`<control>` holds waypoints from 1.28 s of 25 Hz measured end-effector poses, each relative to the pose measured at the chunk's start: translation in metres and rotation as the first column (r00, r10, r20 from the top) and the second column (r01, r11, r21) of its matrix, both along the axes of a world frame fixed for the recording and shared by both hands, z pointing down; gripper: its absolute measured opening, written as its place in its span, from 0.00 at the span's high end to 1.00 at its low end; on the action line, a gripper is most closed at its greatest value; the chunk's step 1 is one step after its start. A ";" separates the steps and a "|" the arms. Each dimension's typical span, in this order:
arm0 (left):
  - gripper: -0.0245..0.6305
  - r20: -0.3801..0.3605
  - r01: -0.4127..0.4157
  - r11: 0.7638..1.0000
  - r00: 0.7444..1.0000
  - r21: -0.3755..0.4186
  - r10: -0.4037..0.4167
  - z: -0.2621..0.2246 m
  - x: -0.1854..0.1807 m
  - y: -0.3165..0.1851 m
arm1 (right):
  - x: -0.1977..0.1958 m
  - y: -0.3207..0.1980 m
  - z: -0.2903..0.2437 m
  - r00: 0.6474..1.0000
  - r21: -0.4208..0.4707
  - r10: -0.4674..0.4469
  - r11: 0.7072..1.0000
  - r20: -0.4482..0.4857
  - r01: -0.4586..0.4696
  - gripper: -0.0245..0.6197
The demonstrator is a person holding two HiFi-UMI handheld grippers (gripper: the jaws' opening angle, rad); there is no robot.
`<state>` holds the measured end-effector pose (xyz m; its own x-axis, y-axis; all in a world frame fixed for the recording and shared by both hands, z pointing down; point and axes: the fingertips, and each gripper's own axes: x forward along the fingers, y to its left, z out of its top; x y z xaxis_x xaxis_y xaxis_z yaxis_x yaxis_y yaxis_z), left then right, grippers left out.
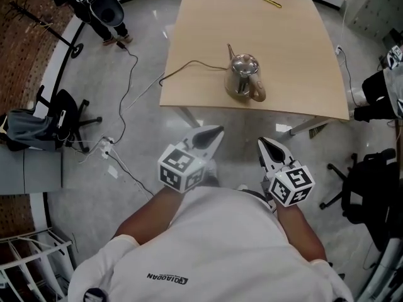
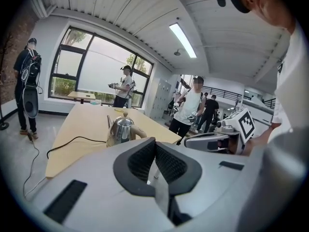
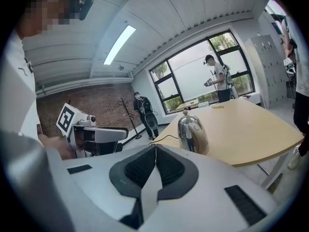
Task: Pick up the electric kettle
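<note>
The steel electric kettle [image 1: 244, 77] with a beige handle stands near the front edge of the light wooden table [image 1: 296, 55]; its black cord [image 1: 189, 65] runs left off the table. Both grippers hover over the floor, short of that edge. My left gripper [image 1: 217, 131] is shut with nothing in it, and so is my right gripper [image 1: 262, 143]. In the left gripper view the kettle [image 2: 120, 129] sits ahead, beyond the closed jaws [image 2: 154, 147]. In the right gripper view the kettle [image 3: 192, 132] stands just right of the closed jaws [image 3: 155, 150].
A yellow pen [image 1: 271, 2] lies at the table's far side. Cables and a power strip [image 1: 107, 145] trail across the grey floor at left. Black office chairs stand at left [image 1: 63, 121] and right [image 1: 362, 190]. Several people stand beyond the table, near the windows [image 2: 123, 86].
</note>
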<state>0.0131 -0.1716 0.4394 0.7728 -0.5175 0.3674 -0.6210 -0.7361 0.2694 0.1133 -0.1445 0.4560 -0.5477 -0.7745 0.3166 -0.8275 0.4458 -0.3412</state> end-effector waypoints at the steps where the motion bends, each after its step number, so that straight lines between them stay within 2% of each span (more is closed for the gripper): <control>1: 0.97 -0.004 -0.008 1.000 1.000 0.003 0.008 -0.001 -0.002 -0.006 | -0.001 -0.006 0.000 1.000 -0.001 0.011 1.000 -0.006 -0.011 0.93; 8: 0.97 -0.020 -0.067 0.998 0.998 0.004 0.067 0.005 -0.025 -0.041 | -0.019 -0.043 0.014 0.996 -0.047 0.092 0.995 0.008 -0.092 0.93; 15: 0.97 -0.007 -0.103 0.994 0.995 0.022 0.103 0.013 -0.060 -0.074 | -0.036 -0.063 0.014 0.985 -0.030 0.161 0.986 -0.058 -0.163 0.93; 23: 0.97 -0.021 -0.111 0.994 0.994 0.005 0.111 0.020 -0.068 -0.096 | -0.017 -0.087 0.013 0.963 0.000 0.227 0.973 -0.143 -0.230 0.93; 32: 0.97 0.000 -0.087 0.996 0.996 -0.012 0.087 0.037 -0.063 -0.111 | 0.013 -0.120 0.028 0.949 0.012 0.228 0.973 -0.218 -0.231 0.93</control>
<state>-0.0500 -0.2828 0.4765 0.8145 -0.4440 0.3734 -0.5549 -0.7840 0.2783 0.1262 -0.2644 0.4844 -0.2728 -0.8659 0.4193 -0.9616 0.2315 -0.1475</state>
